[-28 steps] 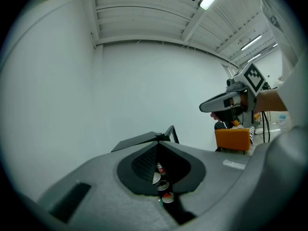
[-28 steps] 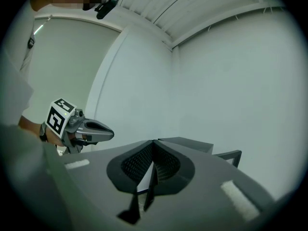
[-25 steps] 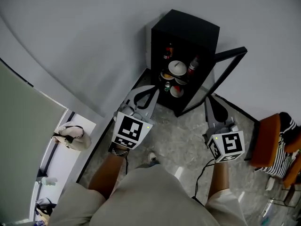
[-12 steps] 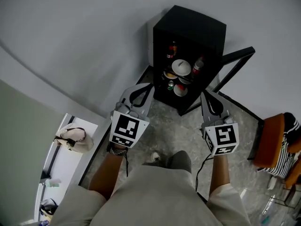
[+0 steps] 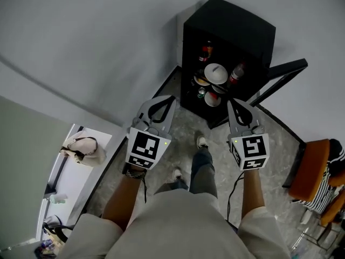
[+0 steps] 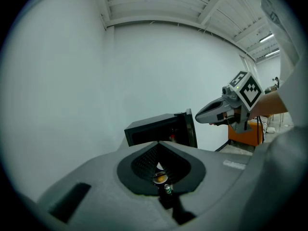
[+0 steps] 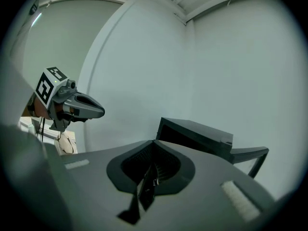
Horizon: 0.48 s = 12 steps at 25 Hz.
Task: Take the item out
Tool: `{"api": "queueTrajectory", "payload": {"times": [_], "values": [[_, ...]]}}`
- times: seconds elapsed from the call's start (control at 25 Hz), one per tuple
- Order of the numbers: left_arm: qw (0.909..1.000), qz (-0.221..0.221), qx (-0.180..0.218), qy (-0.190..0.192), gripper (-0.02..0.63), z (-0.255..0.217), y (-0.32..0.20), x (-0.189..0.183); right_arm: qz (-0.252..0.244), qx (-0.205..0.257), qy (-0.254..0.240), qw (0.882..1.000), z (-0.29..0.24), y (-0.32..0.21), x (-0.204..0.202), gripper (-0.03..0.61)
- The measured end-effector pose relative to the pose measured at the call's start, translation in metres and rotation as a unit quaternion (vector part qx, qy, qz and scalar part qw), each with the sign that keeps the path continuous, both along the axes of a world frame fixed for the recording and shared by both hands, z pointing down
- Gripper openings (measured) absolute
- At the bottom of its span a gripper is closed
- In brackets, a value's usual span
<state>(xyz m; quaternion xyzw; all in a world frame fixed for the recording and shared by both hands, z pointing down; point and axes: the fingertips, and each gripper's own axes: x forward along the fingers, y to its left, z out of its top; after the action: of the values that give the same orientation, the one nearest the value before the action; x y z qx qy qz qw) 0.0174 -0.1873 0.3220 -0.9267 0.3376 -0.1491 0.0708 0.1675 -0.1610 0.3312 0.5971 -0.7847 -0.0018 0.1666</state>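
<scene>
While both my jaws are closed on nothing, the cabinet stands open ahead.
My left gripper and right gripper hang apart above the floor, near the black cabinet. Its door is swung to the right, and the white bowl sits on a shelf inside, bottles beside it.
</scene>
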Motion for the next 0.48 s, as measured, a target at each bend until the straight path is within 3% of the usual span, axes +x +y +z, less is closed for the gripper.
{"api": "queueTrajectory", "payload": {"times": [0.48], "values": [[0.9984,-0.041,-0.034,-0.016,0.005,0.041,-0.062,0.027,-0.023,-0.045,-0.02,0.999,0.068,-0.096,0.025,0.049]]}}
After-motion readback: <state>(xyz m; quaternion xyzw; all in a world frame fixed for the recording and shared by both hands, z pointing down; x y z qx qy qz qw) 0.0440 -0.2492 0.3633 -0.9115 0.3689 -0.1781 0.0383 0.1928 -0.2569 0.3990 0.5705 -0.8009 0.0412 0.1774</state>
